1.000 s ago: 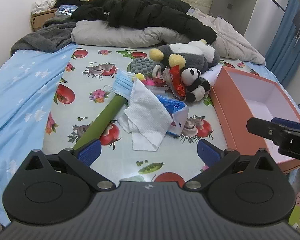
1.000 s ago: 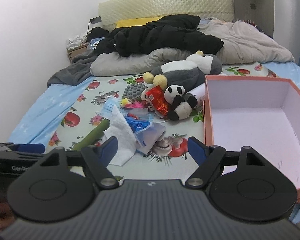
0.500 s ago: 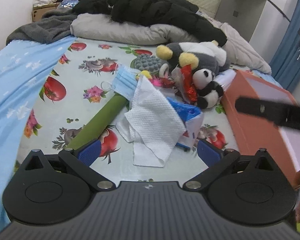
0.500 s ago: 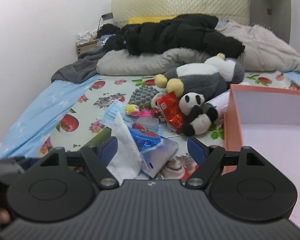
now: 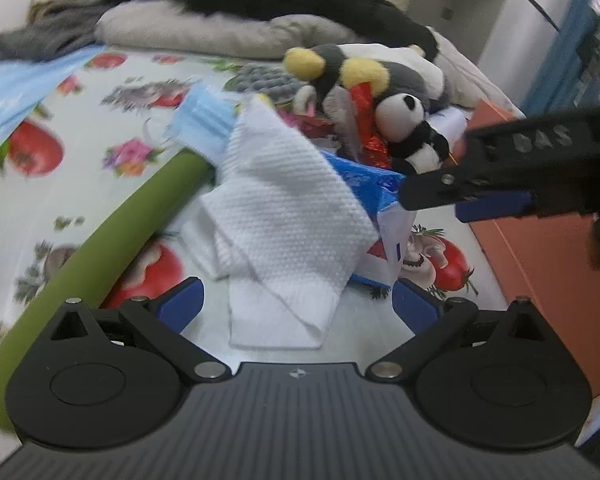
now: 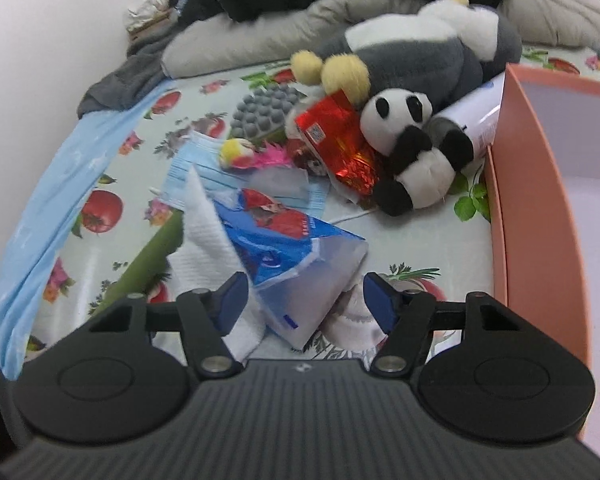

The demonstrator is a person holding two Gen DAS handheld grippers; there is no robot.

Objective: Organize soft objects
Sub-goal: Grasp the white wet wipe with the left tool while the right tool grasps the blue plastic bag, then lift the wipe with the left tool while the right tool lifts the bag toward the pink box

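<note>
Left wrist view, read from the left edge: a green tube point(image 5: 100, 256) runs diagonally from lower left up to centre, and a white cloth point(image 5: 284, 220) lies draped beside it, its long axis running from upper centre down toward the left gripper point(image 5: 296, 308). That gripper's blue pads are spread wide with nothing pressed between them; the cloth's lower hem sits just ahead of and between them. Further right, the right gripper point(image 5: 460, 196) reaches in from the right edge over a blue packet point(image 5: 364, 180), with the orange box point(image 5: 540, 256) behind it.

Right wrist view, from the left: the cloth point(image 6: 208, 240) shows at lower left, then the blue packet point(image 6: 300, 248), whose pale lower end points down into the gap of the right gripper point(image 6: 304, 300). Its jaws are closing with that end between them, though no pad presses yet. The panda toy point(image 6: 412, 152) lies above right, touching the box wall point(image 6: 532, 208).

Judging by this, the right hand is nearer the packet and the left nearer the cloth.
</note>
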